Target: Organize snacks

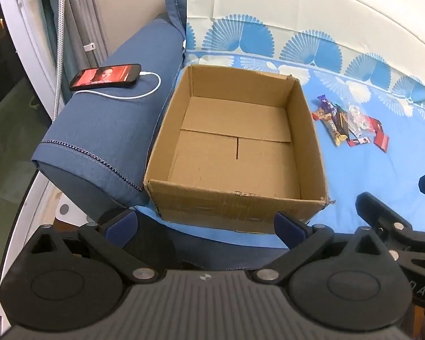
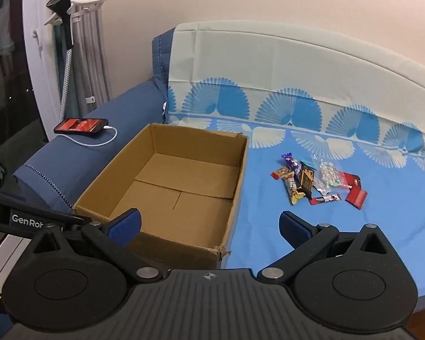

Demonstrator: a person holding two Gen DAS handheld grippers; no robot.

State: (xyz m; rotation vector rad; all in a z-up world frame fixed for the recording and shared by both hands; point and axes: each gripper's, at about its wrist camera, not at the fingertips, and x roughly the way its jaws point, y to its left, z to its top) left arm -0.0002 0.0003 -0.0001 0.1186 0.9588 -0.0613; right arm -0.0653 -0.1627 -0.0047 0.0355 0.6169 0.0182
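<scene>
An open cardboard box (image 1: 311,130) (image 2: 240,175) with nothing inside sits on a blue patterned sheet. To its right lies a small pile of wrapped snacks (image 1: 345,124) (image 2: 314,181): chocolate bars, a clear bag of candies and red packets. My left gripper (image 1: 205,226) hangs open in front of the box's near wall, nothing between its fingers. My right gripper (image 2: 211,226) is open too, over the box's near right corner, well short of the snacks. Part of the right gripper shows at the left wrist view's right edge.
A blue sofa arm (image 1: 104,130) (image 2: 70,155) left of the box carries a phone (image 1: 106,77) (image 2: 82,125) on a white charging cable. A curtain and a dark window (image 1: 2,85) stand at far left. The sheet (image 2: 354,240) spreads right of the snacks.
</scene>
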